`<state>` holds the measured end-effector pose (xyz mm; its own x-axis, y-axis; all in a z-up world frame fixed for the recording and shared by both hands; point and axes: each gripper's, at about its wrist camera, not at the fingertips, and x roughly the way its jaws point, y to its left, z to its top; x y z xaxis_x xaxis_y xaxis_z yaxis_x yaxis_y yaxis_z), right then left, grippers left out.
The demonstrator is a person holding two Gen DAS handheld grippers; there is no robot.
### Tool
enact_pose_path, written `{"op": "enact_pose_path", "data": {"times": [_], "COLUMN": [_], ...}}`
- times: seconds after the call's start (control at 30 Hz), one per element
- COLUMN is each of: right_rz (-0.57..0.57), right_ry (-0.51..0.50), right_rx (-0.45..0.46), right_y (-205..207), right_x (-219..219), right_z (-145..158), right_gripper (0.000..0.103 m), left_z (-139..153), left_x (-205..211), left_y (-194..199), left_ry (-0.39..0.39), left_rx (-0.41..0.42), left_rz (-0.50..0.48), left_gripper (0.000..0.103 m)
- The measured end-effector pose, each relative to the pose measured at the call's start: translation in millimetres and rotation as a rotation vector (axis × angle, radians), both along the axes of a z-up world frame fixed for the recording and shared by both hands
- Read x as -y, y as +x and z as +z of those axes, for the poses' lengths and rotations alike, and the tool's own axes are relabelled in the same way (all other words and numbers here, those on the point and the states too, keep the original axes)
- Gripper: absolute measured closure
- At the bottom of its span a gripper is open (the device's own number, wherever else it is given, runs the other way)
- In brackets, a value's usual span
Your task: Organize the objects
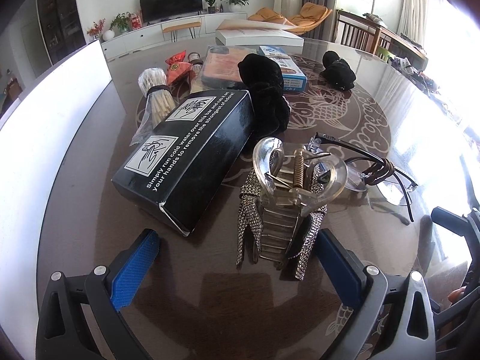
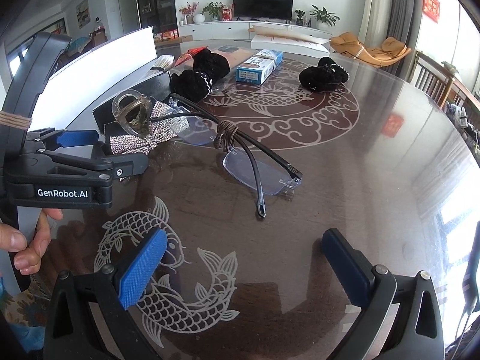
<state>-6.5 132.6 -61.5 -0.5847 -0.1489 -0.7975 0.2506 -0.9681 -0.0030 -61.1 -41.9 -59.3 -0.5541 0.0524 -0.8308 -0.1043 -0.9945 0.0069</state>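
Both claws wide, nothing held: left claw (image 1: 237,258) straddles the rhinestone hair clip (image 1: 285,207) on the worktop (image 1: 210,300); right claw (image 2: 243,264) short of glasses (image 2: 258,165). Next, I reckon: close left on clip

Each black hand-held gripper (image 2: 243,265) has blue ribbed pads (image 2: 141,267), silver screws, and apparently "GenRobot.AI" lettering.

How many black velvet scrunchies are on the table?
2: one black velvet scrunchie lies beside the black box; the other sits apart, right of the blue carton. Clutter may hide more.
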Motion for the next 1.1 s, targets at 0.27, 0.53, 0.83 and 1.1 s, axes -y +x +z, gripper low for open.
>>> {"op": "enact_pose_path", "data": {"times": [0.27, 0.53, 0.83, 1.1], "right_rz": [-0.005, -0.006, -0.006, -0.003], "right_ry": [-0.002, -0.003, -0.004, -0.003], "right_rx": [-0.002, -0.009, -0.01, -0.013], "right_y": [-0.5, -0.9, -1.0, -0.3], "right_x": [-0.2, 0.1, -0.1, -0.4], "right_z": [0.0, 0.1, -0.1, -0.7], "right_gripper": [0.0, 0.0, 0.0, 0.0], "left_z": [0.3, 0.7, 1.6, 1.0], "left_x": [0.0, -0.3, -0.3, -0.1], "left_y": [0.6, 0.3, 0.6, 0.6], "left_ry": [0.0, 0.001, 0.001, 0.001], "left_rx": [-0.002, -0.004, -0.009, -0.01], "left_rz": [0.002, 0.003, 0.009, 0.009], "left_gripper": [0.0, 0.0, 0.0, 0.0]}}
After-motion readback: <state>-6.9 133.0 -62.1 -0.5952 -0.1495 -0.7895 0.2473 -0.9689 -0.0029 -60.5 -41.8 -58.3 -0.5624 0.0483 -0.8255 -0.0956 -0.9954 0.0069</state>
